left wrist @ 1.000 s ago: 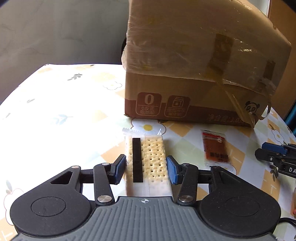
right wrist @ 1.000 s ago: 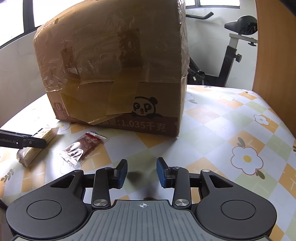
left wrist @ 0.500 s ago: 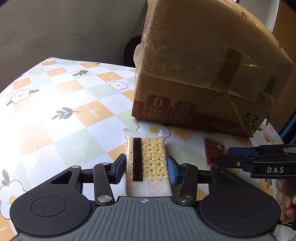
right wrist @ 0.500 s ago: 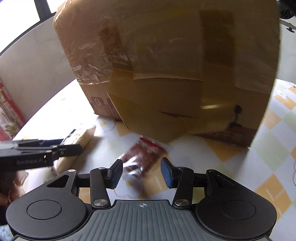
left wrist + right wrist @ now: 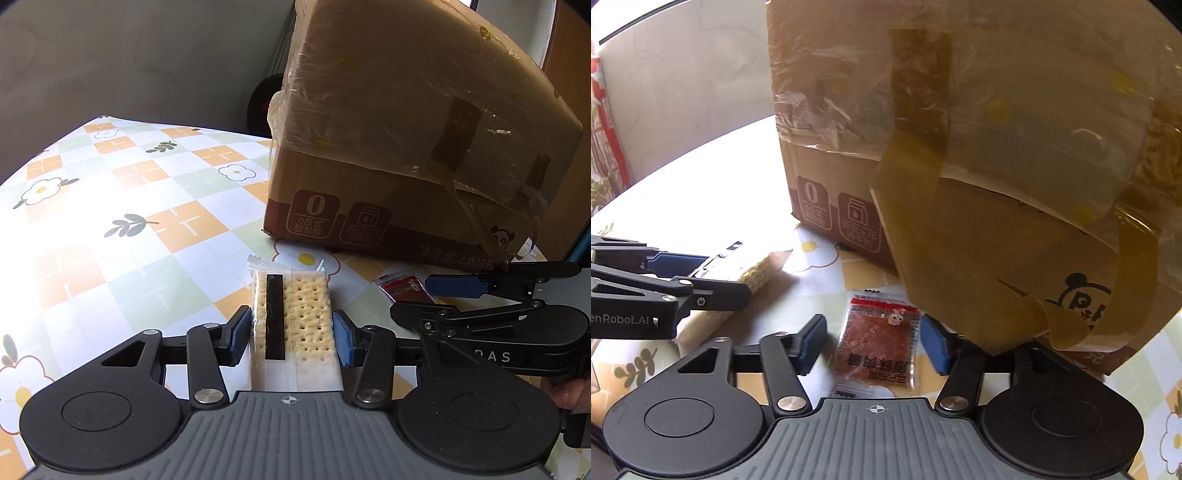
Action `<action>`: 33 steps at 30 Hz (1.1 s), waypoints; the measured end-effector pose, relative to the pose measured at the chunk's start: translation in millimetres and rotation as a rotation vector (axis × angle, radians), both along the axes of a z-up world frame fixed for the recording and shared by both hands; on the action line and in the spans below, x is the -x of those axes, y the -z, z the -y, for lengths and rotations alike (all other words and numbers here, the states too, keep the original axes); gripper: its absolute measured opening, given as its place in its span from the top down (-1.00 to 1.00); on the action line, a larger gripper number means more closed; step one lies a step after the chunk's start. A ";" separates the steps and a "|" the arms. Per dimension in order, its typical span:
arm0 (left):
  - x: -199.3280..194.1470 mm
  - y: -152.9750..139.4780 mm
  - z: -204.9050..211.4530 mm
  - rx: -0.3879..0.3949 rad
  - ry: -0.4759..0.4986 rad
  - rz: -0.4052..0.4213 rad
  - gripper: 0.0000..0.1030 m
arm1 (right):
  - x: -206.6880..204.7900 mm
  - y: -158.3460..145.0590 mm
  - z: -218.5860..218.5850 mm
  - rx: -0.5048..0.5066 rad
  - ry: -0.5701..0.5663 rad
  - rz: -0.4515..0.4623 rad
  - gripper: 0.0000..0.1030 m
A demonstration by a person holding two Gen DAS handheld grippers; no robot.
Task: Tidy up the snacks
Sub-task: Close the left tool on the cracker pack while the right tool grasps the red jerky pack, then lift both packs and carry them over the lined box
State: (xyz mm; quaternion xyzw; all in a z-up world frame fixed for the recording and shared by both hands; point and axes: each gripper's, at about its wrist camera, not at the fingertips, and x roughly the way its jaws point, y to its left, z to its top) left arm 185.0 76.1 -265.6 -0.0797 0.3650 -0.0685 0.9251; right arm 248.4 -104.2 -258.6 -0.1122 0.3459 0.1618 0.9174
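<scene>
Two claws, each straddling its own snack in front of the taped cardboard box (image 5: 413, 155).

On the desk (image 5: 122, 206), the cracker pack (image 5: 295, 325) lies lengthwise between the left claw (image 5: 291, 338) pads, gripped at its sides. The smaller dried-meat sachet (image 5: 877, 341) lies just beside it, long axis along the right claw (image 5: 873, 343), whose half-open pads stand clear of both sachet edges, nothing held.

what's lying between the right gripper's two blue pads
A small clear packet of reddish-brown dried meat lies flat on the flowered tablecloth between the right gripper pads, untouched, seen in the right wrist view.
</scene>
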 end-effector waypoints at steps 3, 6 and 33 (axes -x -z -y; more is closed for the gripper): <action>-0.6 -0.1 -0.1 0.002 0.001 -0.001 0.04 | 7.2 -1.1 9.5 -0.012 -0.016 0.001 0.30; -0.7 -0.2 1.0 -0.003 0.000 -0.001 0.04 | 16.8 -2.5 24.6 -0.029 -0.021 -0.005 0.32; 15.8 -27.2 -16.1 -0.004 -0.027 0.043 0.06 | 76.3 -16.0 91.2 -0.162 0.084 0.063 0.33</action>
